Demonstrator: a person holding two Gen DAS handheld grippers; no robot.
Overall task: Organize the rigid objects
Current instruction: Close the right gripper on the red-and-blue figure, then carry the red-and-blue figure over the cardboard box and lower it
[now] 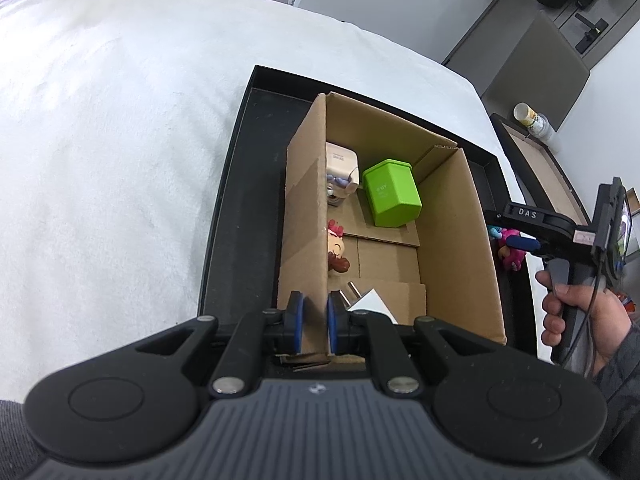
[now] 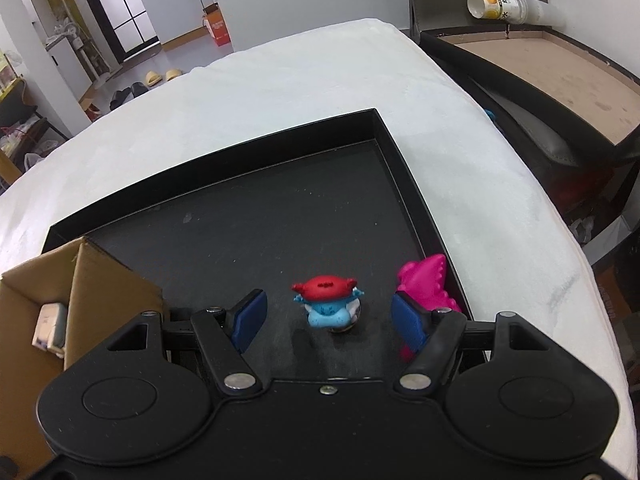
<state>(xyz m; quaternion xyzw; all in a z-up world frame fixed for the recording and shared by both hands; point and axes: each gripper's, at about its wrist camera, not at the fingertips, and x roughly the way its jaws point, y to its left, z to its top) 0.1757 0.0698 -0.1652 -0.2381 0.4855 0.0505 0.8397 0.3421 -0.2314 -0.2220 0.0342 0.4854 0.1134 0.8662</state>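
One small blue figurine with a red cap [image 2: 329, 305] stands on the floor of the black tray [image 2: 280, 148], straight ahead at twelve o'clock of the right gripper [image 2: 326, 316] and between its parted blue pads [image 2: 250, 316] — neither pad touches it. It looks squat rather than long, so I judge the coming grasp turns mainly on centring it between the pads. At about three o'clock of it lies one pink toy [image 2: 426, 280], against the tray's right wall and just beside the right pad. At nine o'clock sits one cardboard box [image 1: 456, 248] inside the tray; the left gripper [image 1: 316, 320] is clamped on the box's near left wall, steadying it, so the right hand [image 1: 576, 320] is plainly the nearer one to the figurine. Inside the box I count one green cube-shaped container [image 1: 392, 194], one white charger block [image 1: 340, 164], one red-and-cream cartoon figure [image 1: 337, 246] and one white plug with two prongs [image 1: 366, 298] — a further small item under the charger is too hidden to name.
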